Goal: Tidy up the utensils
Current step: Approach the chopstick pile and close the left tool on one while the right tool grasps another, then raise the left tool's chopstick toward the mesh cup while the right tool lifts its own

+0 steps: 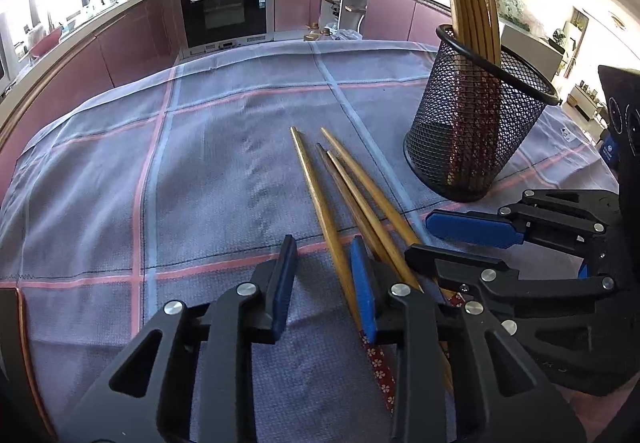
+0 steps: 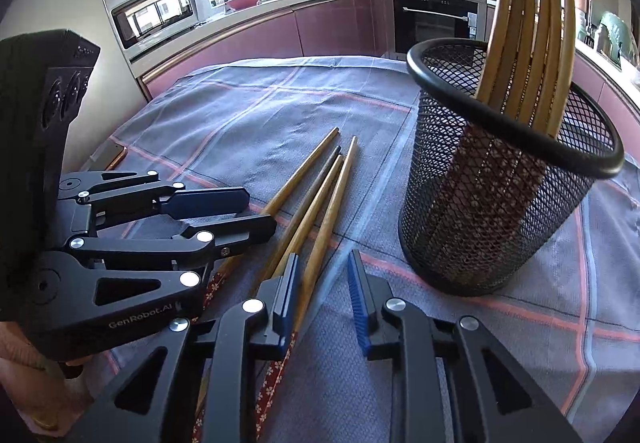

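Left gripper is sitting wide open, holding nothing, one blue pad touching the loose wooden chopsticks; right gripper is also gaping, empty, hovering over the same bundle. Four chopsticks are lying mid-table on the grey-blue checked tablecloth, tips pointing toward the far edge. Black mesh cylindrical holder is standing upright beside them toward the right edge, carrying more chopsticks.

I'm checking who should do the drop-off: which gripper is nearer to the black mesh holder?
Right. The right gripper sits just in front of the black mesh holder. The left gripper is further off, beyond the loose chopsticks.
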